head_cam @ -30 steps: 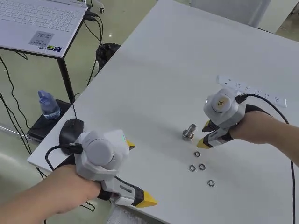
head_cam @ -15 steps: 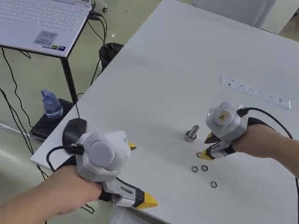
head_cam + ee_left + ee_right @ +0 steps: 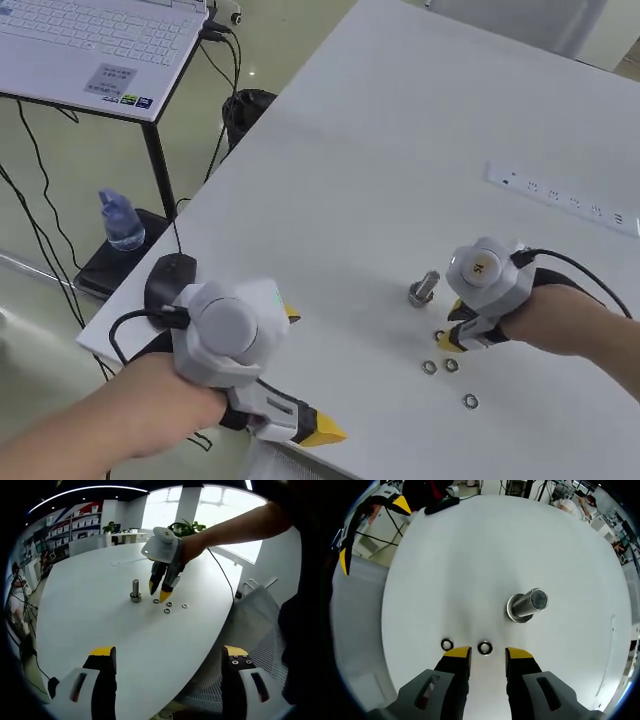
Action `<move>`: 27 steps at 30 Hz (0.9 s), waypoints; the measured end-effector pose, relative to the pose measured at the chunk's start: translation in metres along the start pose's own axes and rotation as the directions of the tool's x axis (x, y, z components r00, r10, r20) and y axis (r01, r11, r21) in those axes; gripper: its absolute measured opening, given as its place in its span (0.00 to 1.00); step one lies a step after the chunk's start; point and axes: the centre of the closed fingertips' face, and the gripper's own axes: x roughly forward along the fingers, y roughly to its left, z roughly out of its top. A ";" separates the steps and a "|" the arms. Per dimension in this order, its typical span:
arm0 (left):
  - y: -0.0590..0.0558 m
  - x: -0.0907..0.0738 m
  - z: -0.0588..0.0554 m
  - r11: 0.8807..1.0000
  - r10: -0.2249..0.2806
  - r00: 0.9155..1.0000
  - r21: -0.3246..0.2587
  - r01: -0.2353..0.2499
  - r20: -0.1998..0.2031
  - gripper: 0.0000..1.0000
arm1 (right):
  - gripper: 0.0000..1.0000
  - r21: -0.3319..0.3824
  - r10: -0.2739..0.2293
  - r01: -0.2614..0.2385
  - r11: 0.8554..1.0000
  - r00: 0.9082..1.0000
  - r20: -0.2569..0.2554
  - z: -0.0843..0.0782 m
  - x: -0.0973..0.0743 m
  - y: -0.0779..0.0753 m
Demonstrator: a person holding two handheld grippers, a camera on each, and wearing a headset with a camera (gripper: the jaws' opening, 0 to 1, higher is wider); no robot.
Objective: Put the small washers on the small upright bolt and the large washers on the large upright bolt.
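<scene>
Right gripper view: the right gripper (image 3: 487, 653) points down at the bench (image 3: 470, 555) with its jaws a narrow gap apart, gripping nothing. One washer (image 3: 484, 648) lies flat on the bench right at the mouth of that gap, between the two yellow tips. It seems clear of both tips, though the view is too tight to be sure. A second washer (image 3: 447, 644) lies just beside the left jaw's tip. The upright bolt (image 3: 525, 605) stands a little beyond, with no washer on it.

In the left gripper view, the left gripper (image 3: 168, 652) has its jaws wide apart and holds nothing, out over the bench's near edge. From there, four washers (image 3: 167, 611) lie clustered beside the bolt (image 3: 135, 591), toward the near edge.

In the head view, the right gripper (image 3: 445, 340) has dropped from beside the bolt (image 3: 423, 290) a second ago to the nearest washer (image 3: 438, 335). The other three washers (image 3: 451, 365), the bolt and the left gripper (image 3: 306, 373) keep their places.
</scene>
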 end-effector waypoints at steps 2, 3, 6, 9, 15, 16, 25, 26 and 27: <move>0.001 0.000 -0.002 1.000 0.007 1.000 0.000 -0.007 -0.002 0.87 | 0.28 -0.002 -0.003 0.003 1.000 1.000 0.004 0.000 0.001 0.000; 0.001 0.000 -0.002 1.000 0.009 1.000 0.000 -0.009 -0.001 0.88 | 0.28 -0.005 -0.007 0.007 1.000 1.000 0.005 0.001 0.002 0.001; 0.002 -0.002 -0.003 1.000 0.009 1.000 -0.007 -0.009 0.003 0.88 | 0.28 -0.017 -0.013 0.013 1.000 1.000 -0.007 -0.001 0.004 0.001; 0.003 -0.002 -0.004 1.000 0.009 1.000 -0.006 -0.009 -0.001 0.87 | 0.27 0.003 -0.007 0.007 1.000 1.000 0.003 -0.001 0.004 0.000; 0.002 0.000 -0.003 1.000 0.004 1.000 -0.004 -0.004 0.001 0.87 | 0.23 0.015 -0.001 0.001 1.000 1.000 0.007 -0.001 0.003 0.001; 0.002 0.000 -0.003 1.000 0.004 1.000 -0.003 -0.004 0.002 0.86 | 0.22 0.016 -0.003 0.003 1.000 1.000 0.007 -0.001 0.003 0.001; 0.001 -0.001 -0.005 1.000 0.003 1.000 -0.008 -0.003 0.000 0.85 | 0.15 0.017 -0.007 0.007 1.000 1.000 -0.006 -0.001 0.003 0.005; 0.001 -0.001 -0.005 1.000 0.003 1.000 -0.010 -0.003 -0.001 0.85 | 0.14 0.018 -0.010 0.010 1.000 1.000 -0.010 -0.001 0.003 0.005; 0.001 -0.001 -0.006 1.000 0.002 1.000 -0.010 -0.002 -0.003 0.84 | 0.14 0.021 -0.011 0.012 1.000 1.000 -0.013 -0.002 0.003 0.004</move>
